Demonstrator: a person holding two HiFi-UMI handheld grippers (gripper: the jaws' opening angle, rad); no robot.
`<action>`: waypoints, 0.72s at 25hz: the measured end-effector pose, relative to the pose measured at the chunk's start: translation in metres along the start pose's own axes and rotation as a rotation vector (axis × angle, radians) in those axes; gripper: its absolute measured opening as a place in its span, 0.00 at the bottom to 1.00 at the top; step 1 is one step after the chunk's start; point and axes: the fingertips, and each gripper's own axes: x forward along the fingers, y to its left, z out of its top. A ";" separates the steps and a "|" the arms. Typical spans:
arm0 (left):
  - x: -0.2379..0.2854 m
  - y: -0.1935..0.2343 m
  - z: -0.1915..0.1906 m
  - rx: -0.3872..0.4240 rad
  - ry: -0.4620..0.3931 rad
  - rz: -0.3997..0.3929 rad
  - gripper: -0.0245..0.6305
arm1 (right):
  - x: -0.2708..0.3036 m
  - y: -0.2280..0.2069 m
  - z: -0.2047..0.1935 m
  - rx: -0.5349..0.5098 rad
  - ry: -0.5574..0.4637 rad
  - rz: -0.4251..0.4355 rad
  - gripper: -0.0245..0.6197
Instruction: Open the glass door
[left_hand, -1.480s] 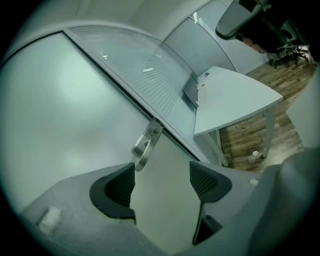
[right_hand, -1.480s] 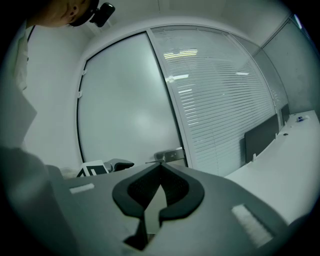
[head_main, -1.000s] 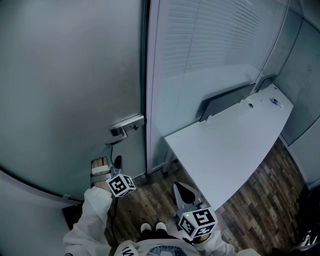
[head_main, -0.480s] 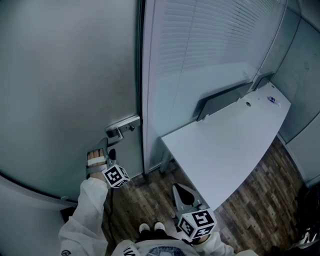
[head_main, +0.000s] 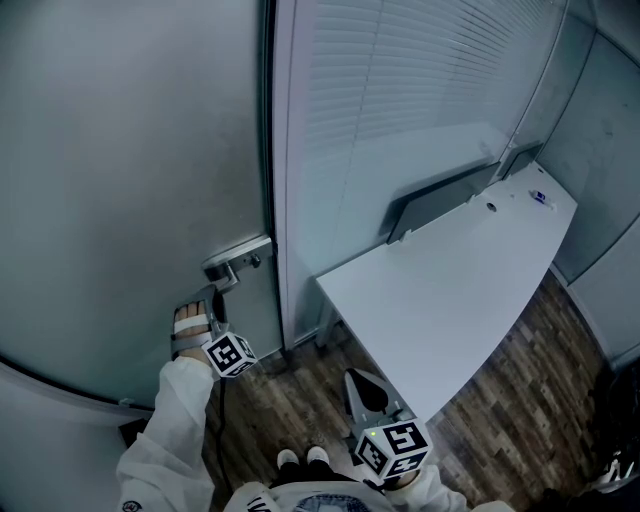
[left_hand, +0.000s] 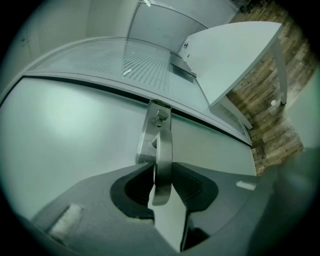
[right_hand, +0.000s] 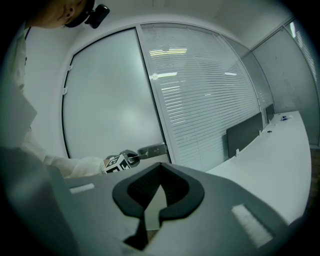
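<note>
The frosted glass door (head_main: 120, 150) fills the left of the head view, with a metal lever handle (head_main: 237, 262) near its right edge. My left gripper (head_main: 215, 295) reaches up to that handle from below. In the left gripper view the handle's lever (left_hand: 162, 150) runs between the pads, and my left gripper (left_hand: 162, 175) has just been closing and now presses on it from both sides. My right gripper (head_main: 362, 378) hangs low near the person's body, shut with nothing in it, and its jaws (right_hand: 160, 186) point toward the door.
A white curved desk (head_main: 450, 270) with a grey screen along its back edge stands to the right of the door. Behind it is a glass partition with blinds (head_main: 400, 100). Wood-pattern floor (head_main: 300, 400) lies underfoot.
My left gripper has moved up to the door handle and its jaws have closed around the lever. The right gripper has stayed where it was.
</note>
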 end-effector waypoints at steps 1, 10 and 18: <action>0.000 -0.001 0.000 0.003 0.001 0.005 0.21 | 0.000 -0.001 0.000 0.001 0.001 -0.001 0.05; 0.001 0.000 -0.001 -0.188 -0.018 0.025 0.23 | 0.000 -0.001 -0.006 0.011 0.013 0.011 0.05; 0.006 -0.009 -0.005 -0.416 -0.025 0.060 0.24 | 0.004 0.000 -0.012 0.019 0.032 0.041 0.05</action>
